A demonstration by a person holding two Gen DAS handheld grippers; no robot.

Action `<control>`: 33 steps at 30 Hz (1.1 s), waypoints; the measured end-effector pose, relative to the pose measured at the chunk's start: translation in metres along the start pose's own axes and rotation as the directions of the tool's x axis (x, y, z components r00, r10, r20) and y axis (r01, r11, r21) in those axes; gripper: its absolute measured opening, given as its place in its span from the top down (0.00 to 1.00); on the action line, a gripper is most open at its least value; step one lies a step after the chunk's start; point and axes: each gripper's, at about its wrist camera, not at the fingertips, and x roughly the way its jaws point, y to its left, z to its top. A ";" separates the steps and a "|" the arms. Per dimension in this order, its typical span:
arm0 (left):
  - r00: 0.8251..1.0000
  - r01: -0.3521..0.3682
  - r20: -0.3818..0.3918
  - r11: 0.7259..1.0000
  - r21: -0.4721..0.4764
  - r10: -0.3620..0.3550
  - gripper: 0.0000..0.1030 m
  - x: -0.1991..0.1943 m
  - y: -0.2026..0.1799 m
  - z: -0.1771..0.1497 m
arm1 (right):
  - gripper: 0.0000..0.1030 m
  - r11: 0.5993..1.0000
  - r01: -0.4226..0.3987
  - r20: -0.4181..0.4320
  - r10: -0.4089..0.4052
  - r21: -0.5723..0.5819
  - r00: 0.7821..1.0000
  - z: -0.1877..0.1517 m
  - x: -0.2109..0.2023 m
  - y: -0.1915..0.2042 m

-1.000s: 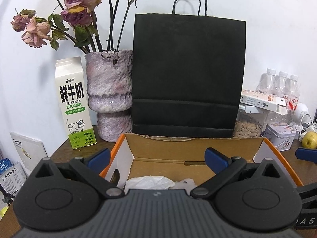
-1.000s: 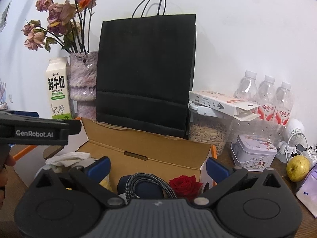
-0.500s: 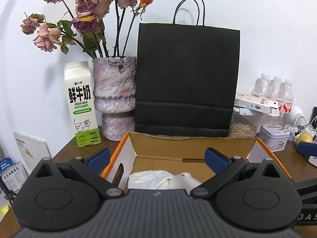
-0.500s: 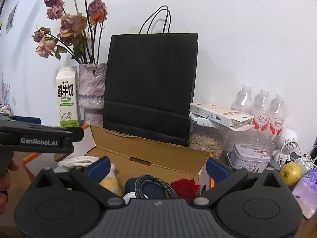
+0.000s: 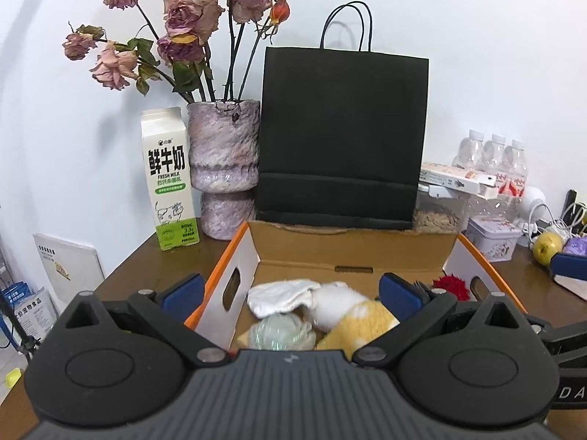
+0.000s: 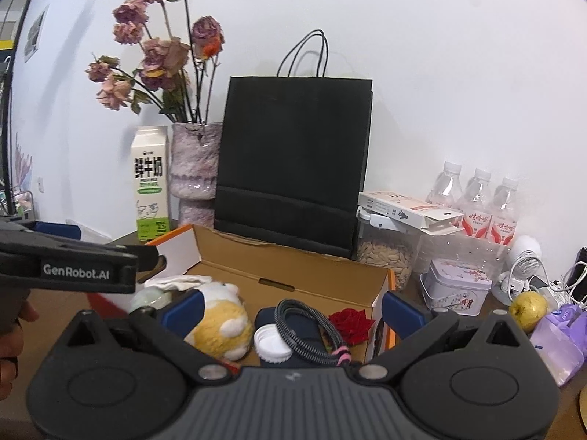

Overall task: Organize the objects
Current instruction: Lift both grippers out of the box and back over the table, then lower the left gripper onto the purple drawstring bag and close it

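Note:
An open cardboard box (image 5: 352, 253) with orange edges sits on the brown table; it also shows in the right wrist view (image 6: 293, 264). Inside lie a white cloth (image 5: 282, 295), a yellow and white plush toy (image 5: 352, 315) (image 6: 220, 322), a clear glassy ball (image 5: 280, 333), a red rose (image 6: 350, 324), a white cap (image 6: 271, 343) and a coiled dark cable (image 6: 308, 330). My left gripper (image 5: 291, 293) is open and empty over the box's left half. My right gripper (image 6: 291, 310) is open and empty over the box's right half.
Behind the box stand a black paper bag (image 5: 341, 139), a vase of dried roses (image 5: 223, 168) and a milk carton (image 5: 170, 179). To the right are a seed jar (image 6: 385, 260), water bottles (image 6: 477, 201), a tin (image 6: 455, 286), a pear (image 6: 528, 306) and a purple bag (image 6: 561, 337).
Both grippers have pulled back and risen, so more of the box's inside shows, including the plush toy and the ball. Both jaws stay open and empty.

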 end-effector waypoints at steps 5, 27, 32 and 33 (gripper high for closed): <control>1.000 0.007 -0.016 1.000 -0.005 -0.007 0.00 -0.022 0.002 -0.010 | 0.00 1.000 -0.009 -0.002 0.009 -0.003 1.000 -0.007 -0.023 0.008; 0.998 0.049 -0.041 0.999 0.017 -0.048 0.00 -0.128 0.011 -0.052 | 0.00 0.999 -0.035 0.020 0.034 0.031 0.999 -0.046 -0.139 0.043; 0.997 0.056 -0.047 0.998 0.031 -0.055 0.00 -0.142 0.003 -0.056 | 0.00 0.999 -0.033 0.012 0.033 0.037 0.999 -0.057 -0.153 0.038; 0.997 0.057 -0.049 0.998 0.035 -0.056 0.00 -0.144 0.000 -0.057 | 0.00 0.999 -0.032 0.011 0.031 0.038 0.999 -0.060 -0.156 0.036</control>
